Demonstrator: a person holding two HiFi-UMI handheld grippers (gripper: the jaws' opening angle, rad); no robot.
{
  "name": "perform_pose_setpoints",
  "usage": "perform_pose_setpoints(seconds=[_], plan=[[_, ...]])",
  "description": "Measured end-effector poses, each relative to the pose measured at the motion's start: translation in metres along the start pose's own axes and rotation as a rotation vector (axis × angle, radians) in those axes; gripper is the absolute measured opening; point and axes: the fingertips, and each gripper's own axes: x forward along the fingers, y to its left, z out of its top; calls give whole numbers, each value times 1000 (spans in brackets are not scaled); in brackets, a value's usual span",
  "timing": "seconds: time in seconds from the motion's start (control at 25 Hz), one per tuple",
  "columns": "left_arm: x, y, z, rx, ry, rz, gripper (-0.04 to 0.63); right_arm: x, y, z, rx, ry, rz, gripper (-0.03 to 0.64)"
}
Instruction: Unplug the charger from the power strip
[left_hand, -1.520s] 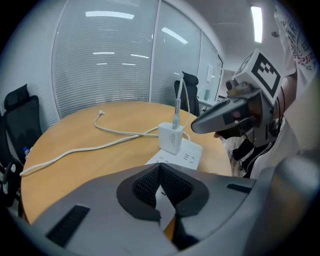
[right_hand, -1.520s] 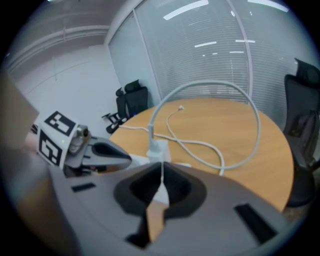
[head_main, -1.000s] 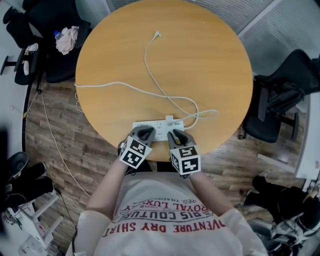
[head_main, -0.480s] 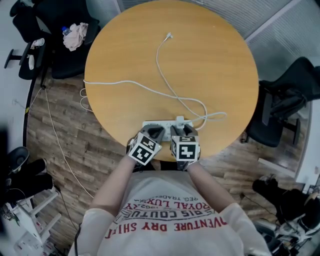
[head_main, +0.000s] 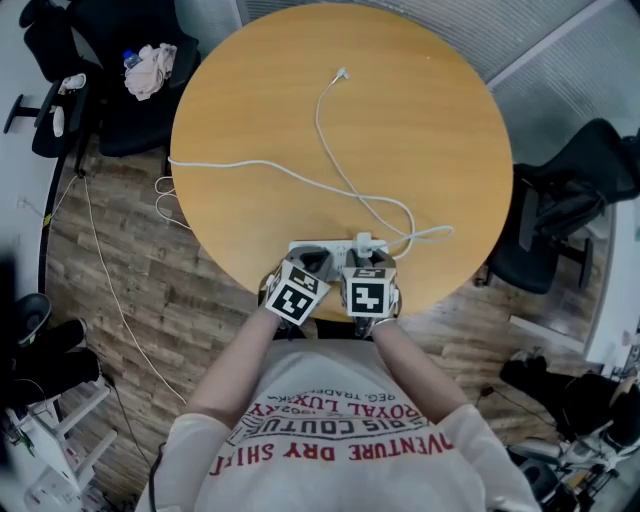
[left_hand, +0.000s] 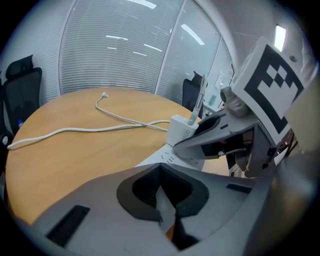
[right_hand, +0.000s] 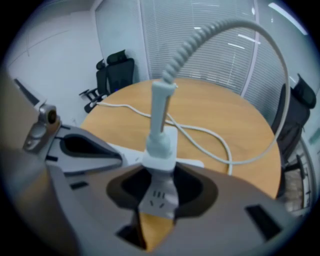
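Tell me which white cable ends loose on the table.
The thinner cable, its tip lying free at the far side; the other cable runs off the table's left edge.

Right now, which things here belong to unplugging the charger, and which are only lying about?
For the job:
charger
power strip
charger cable
table, which carries them

Lying about:
chairs
cloth on the chair at top left
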Motion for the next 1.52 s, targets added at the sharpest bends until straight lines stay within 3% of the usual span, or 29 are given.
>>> perform_pose_setpoints(seconds=[0.44,0.6,0.88,1.0,1.2,1.36,1.52], plan=[[-2,-3,1,29,-5,-11,32,-9,1,-4,-20,-2,-43,156],[-2,-1,0,50,-4,6,32,-24,4,12,-69,-75,-51,154],[0,-2,0,36,6,-26,32,-41,3,12,-89,-100,16,155],[1,1,0,22,8,-25,32,-55,8,19,-104,-150,90,155],[-4,1,1,43,20,-16,32,-83,1,38,-117,-245,110,155],[-22,2,27,106,-53,32,32,-106,-7,58,-119,-339,112,155],[-56,2,78,125,-215,61,32,-129,-7,79,-72,-452,150,153]])
